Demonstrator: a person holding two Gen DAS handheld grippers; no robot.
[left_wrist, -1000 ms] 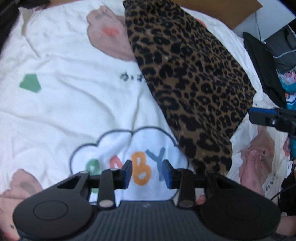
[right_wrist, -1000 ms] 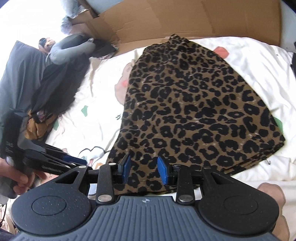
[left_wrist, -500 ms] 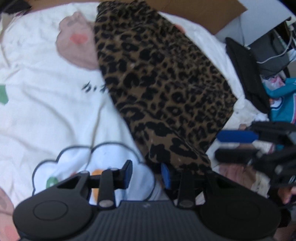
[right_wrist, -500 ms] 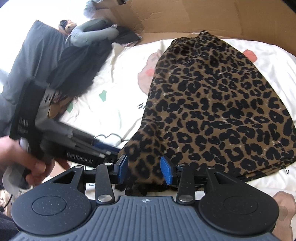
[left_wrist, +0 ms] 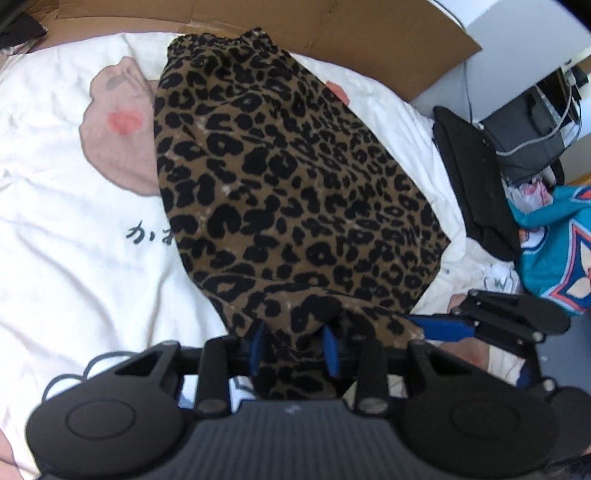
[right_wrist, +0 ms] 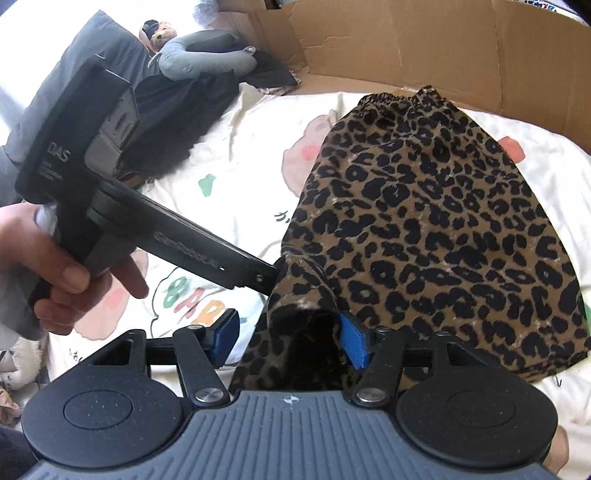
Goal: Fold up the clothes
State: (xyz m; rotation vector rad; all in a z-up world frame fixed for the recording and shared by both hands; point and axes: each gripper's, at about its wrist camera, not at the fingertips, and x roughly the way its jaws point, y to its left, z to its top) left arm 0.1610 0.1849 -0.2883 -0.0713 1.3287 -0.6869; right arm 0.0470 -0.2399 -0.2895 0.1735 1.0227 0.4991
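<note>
A leopard-print skirt (left_wrist: 295, 184) lies flat on a white printed bedsheet (left_wrist: 74, 240), with its elastic waist at the far end by the cardboard. The near hem corner is bunched up and raised. My left gripper (left_wrist: 294, 350) stands open around that bunch, and the fabric fills the gap between its blue pads. My right gripper (right_wrist: 288, 334) is open wide at the same corner, with the hem against its right pad (right_wrist: 352, 343). In the right wrist view the left gripper's tips (right_wrist: 271, 275) disappear into the fold, held by a person's hand (right_wrist: 66, 280).
Brown cardboard (left_wrist: 369, 33) walls the far side of the bed. A black garment (left_wrist: 472, 184) and a teal one (left_wrist: 554, 251) lie off the right edge. Dark grey clothes (right_wrist: 74, 92) and a grey plush (right_wrist: 207, 55) sit at the left.
Both grippers have closed in on the skirt's near hem corner, the left one moving right. The hem is now bunched between the fingers, and the right gripper's jaws stand wider apart.
</note>
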